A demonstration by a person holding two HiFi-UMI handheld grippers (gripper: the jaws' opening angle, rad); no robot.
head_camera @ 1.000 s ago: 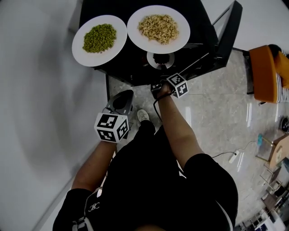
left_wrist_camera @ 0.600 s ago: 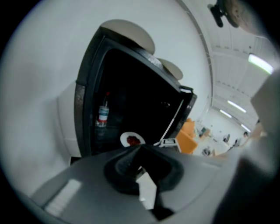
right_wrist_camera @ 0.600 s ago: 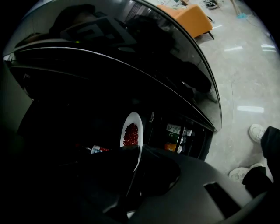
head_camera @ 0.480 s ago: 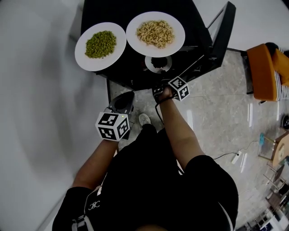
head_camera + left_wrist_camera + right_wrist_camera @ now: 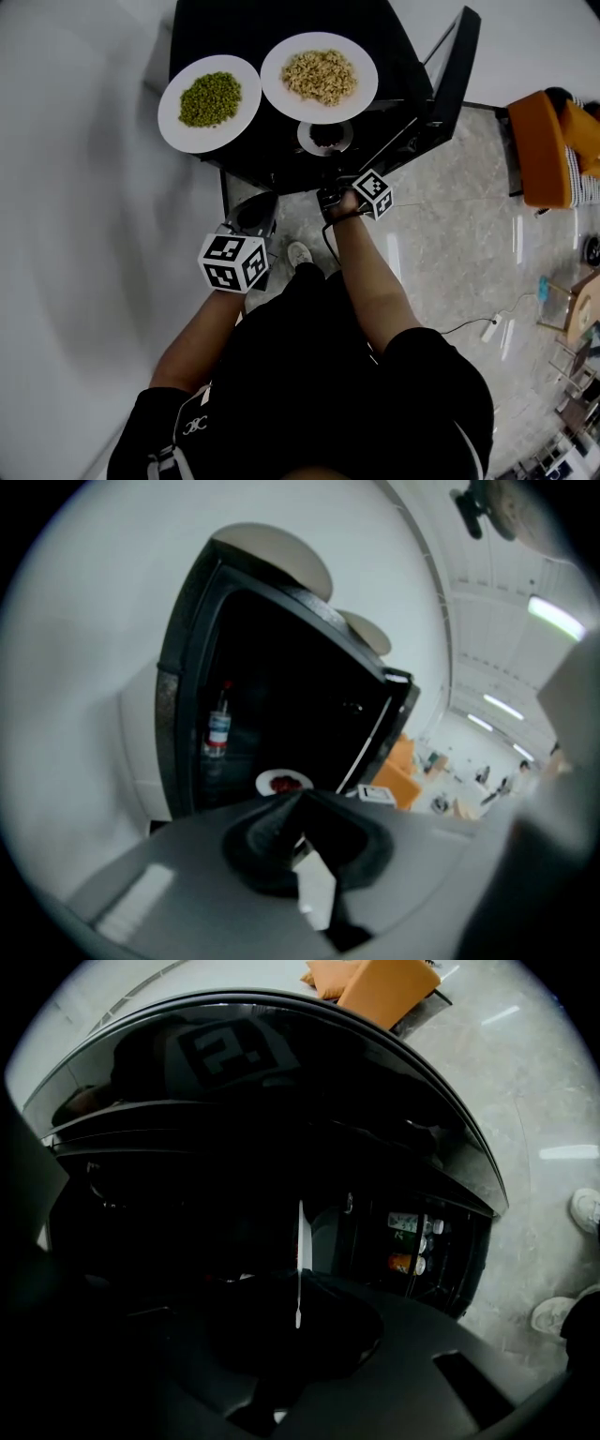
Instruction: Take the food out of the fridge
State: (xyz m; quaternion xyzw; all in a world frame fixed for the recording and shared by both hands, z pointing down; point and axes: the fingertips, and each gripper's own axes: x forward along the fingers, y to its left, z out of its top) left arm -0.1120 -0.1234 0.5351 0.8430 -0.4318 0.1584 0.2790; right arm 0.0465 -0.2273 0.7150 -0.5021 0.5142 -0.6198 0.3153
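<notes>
A small white plate (image 5: 324, 137) of dark red food sits at the front of the open black fridge (image 5: 281, 159). My right gripper (image 5: 327, 167) reaches in, its jaws closing tight on the plate's near rim. In the right gripper view the plate (image 5: 299, 1241) is a thin white edge pinched between the dark jaws of the right gripper (image 5: 298, 1299). My left gripper (image 5: 257, 204) hangs shut and empty in front of the fridge, lower left. From the left gripper (image 5: 300, 834) the plate (image 5: 284, 782) and a bottle (image 5: 218, 731) show inside.
On the fridge top stand a plate of green beans (image 5: 208, 101) and a plate of beige food (image 5: 319, 77). The fridge door (image 5: 452, 80) swings open to the right, with cans (image 5: 410, 1243) in its shelf. An orange seat (image 5: 548, 141) is far right. A white wall runs along the left.
The right gripper stays at the small plate and has edged upward a little. The left gripper has not moved.
</notes>
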